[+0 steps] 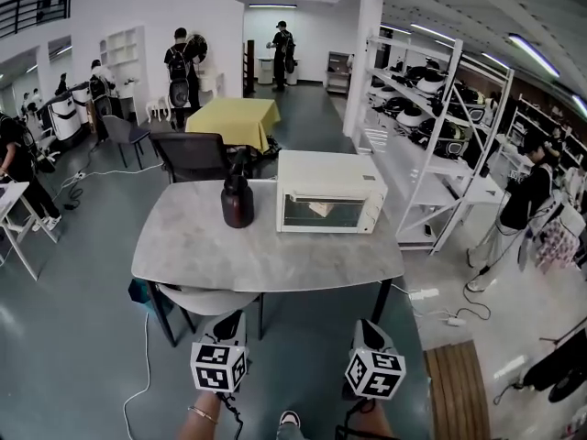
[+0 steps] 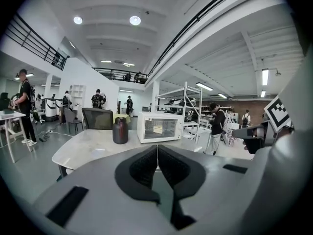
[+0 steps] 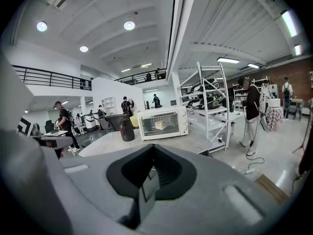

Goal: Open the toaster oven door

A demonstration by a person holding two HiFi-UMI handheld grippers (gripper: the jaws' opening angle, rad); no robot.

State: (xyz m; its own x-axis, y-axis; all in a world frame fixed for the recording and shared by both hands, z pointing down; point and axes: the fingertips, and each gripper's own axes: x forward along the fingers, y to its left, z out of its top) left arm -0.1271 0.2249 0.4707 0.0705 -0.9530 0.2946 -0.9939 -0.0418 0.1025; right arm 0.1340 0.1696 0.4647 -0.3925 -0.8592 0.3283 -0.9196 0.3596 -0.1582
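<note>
- My left hand-held gripper (image 1: 228, 326) and right hand-held gripper (image 1: 367, 332) hang side by side short of the near edge of the tabletop (image 1: 248, 259), touching nothing.
- In the left gripper view, the left one's two dark, textured pads are pressed together along a thin seam, with nothing between them.
- In the right gripper view, the right one's jaws are likewise clenched and empty.
- The toaster oven (image 1: 330, 177) sits toward the tabletop's far right corner with its front facing me. It is well apart from both grippers, across the whole depth of the slab, and lies roughly between the two grippers' lines, nearer the right one's.
- Its door (image 1: 321, 212) is closed, flush with the front.
- The oven is a boxy white shell with squared edges. The door is a wide glass pane in a white frame, and something pale shows through it inside. In the right gripper view I can make out round knobs stacked at the right end of the front.
- A dark reddish-brown jug (image 1: 238, 204), glossy and round-bodied with a narrower neck, stands upright just beside the oven's left side, not touching it.
- The tabletop is a pale grey, stone-look slab with rounded corners on thin dark legs.
- A dark chair (image 1: 193, 157) stands beyond the far edge.
</note>
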